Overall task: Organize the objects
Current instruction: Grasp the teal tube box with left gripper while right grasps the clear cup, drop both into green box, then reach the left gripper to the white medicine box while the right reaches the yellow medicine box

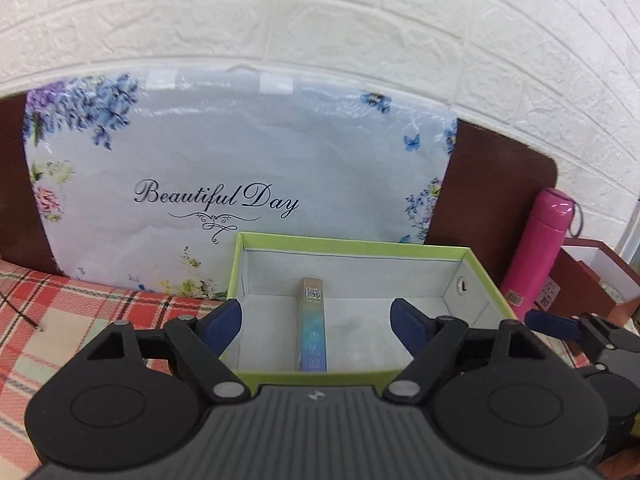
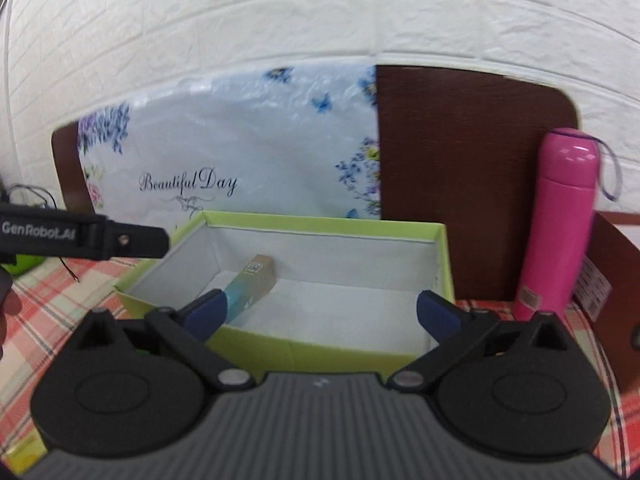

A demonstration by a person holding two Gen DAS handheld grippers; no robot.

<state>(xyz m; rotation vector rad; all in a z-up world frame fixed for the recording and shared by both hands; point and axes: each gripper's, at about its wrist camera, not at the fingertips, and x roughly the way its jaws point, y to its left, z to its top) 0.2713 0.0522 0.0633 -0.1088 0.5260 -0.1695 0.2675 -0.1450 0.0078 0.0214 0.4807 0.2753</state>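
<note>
An open green box [image 1: 360, 245] with a white lining sits on the plaid cloth; it also shows in the right wrist view [image 2: 320, 227]. A slim teal and tan carton [image 1: 312, 324] lies flat on its floor, also seen in the right wrist view [image 2: 250, 286]. My left gripper [image 1: 318, 322] is open and empty, hovering over the box's near edge, its fingers either side of the carton. My right gripper [image 2: 320, 314] is open and empty over the box's near wall. A pink bottle [image 2: 560, 224] stands upright to the right of the box.
A floral "Beautiful Day" package [image 1: 240, 184] leans on a brown headboard [image 2: 460, 160] behind the box. A dark red box [image 1: 596, 280] stands at the far right. The left gripper's body [image 2: 80, 236] reaches in from the left. The plaid cloth [image 1: 80, 312] covers the surface.
</note>
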